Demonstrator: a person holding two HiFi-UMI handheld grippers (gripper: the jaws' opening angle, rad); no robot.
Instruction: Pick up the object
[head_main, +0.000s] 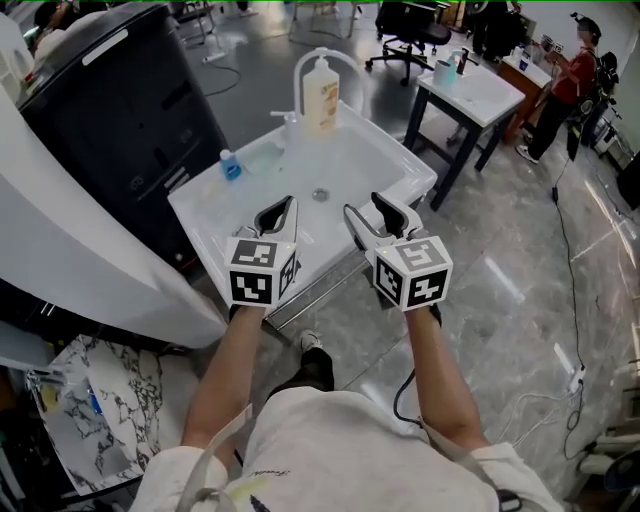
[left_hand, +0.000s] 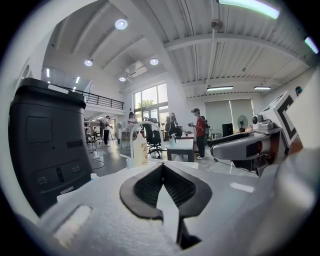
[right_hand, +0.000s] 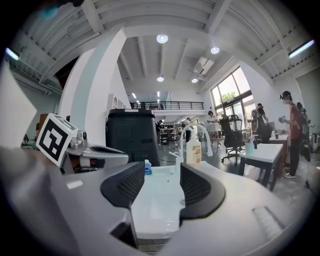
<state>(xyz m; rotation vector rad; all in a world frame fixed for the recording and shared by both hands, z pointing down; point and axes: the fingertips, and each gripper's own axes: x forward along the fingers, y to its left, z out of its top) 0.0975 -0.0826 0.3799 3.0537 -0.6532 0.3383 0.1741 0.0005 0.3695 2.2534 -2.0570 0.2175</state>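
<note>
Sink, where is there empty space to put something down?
Bare basin floor lies between the drain and the right rim. Crowded: the far-left side, with the pump bottle and small blue bottle, and the near edge, under the left gripper and right gripper.

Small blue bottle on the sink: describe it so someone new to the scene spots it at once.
Find the white rectangular sink basin in the middle of the head view. On its left rim, nearest the tall black cabinet, stands the small blue bottle. It is the only blue thing there, far shorter than the cream pump bottle at the back rim.
</note>
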